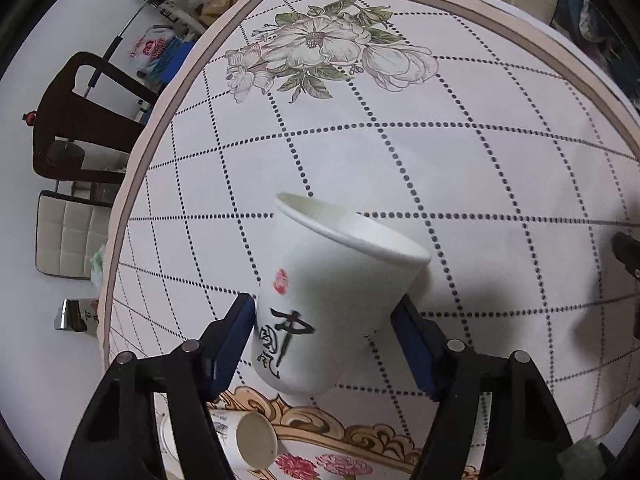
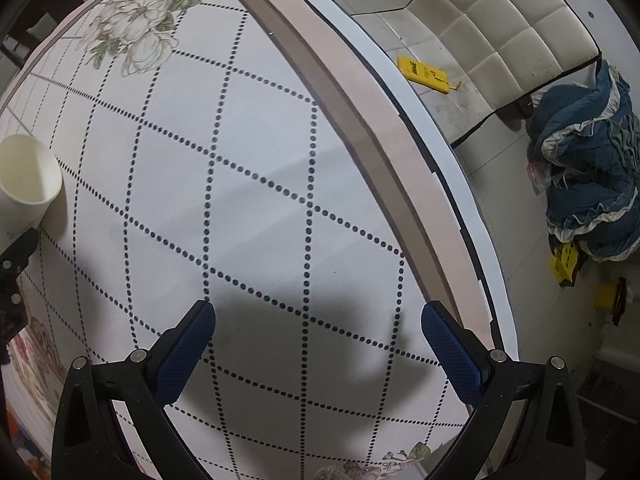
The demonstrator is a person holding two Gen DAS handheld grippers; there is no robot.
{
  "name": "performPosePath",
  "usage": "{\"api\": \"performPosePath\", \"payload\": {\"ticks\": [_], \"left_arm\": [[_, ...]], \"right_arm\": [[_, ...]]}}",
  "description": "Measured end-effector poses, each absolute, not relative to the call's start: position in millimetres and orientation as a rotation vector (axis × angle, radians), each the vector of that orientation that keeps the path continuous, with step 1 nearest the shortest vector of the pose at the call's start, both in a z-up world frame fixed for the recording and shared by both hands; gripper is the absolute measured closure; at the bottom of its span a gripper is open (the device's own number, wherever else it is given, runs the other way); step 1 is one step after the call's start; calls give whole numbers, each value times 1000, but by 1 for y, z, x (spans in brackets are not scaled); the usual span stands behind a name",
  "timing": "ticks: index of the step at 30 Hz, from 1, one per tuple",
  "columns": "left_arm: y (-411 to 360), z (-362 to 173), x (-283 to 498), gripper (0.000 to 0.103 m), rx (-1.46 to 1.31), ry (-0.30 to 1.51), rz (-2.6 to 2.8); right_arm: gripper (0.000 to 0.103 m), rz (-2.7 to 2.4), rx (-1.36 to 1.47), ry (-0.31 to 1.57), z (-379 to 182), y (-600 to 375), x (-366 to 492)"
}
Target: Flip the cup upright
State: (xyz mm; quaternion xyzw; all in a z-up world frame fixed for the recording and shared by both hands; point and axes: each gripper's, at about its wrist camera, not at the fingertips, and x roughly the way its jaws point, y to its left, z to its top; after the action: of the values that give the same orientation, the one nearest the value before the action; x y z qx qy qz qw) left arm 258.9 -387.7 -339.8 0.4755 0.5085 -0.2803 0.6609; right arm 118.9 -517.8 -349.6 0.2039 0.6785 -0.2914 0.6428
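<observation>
A white paper cup (image 1: 332,300) with black Chinese characters and a red seal is held between the blue pads of my left gripper (image 1: 324,320). It is tilted, mouth up and away, above the round table (image 1: 180,128). The same cup (image 2: 24,184) shows at the left edge of the right wrist view, with the left gripper's black body below it. My right gripper (image 2: 318,320) is open and empty above the tablecloth, near the table's right edge. A second paper cup (image 1: 240,440) lies on its side on the table below my left gripper.
The tablecloth has a dotted grid and flower prints (image 1: 324,48). A dark wooden chair (image 1: 84,120) and a cushioned seat (image 1: 68,232) stand left of the table. A cream padded chair (image 2: 500,28), a yellow object (image 2: 424,72) and blue cloth (image 2: 588,168) are right of it.
</observation>
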Motion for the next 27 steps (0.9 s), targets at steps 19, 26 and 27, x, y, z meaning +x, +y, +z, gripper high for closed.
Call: {"api": "performPosePath", "payload": {"ticks": [19,26,27], "left_arm": [[-377,-302,247,39,963,1114,-606],[-336,-258,225,39,831,1125,-562],[-329,-254,222,39,813,1131,-555]], "right_arm": [[0,-669,443,1526,-329,-507,113],[0,-650,407,1499,-302,-475,103],[0,-645,401,1492,-296,-468,100]]}}
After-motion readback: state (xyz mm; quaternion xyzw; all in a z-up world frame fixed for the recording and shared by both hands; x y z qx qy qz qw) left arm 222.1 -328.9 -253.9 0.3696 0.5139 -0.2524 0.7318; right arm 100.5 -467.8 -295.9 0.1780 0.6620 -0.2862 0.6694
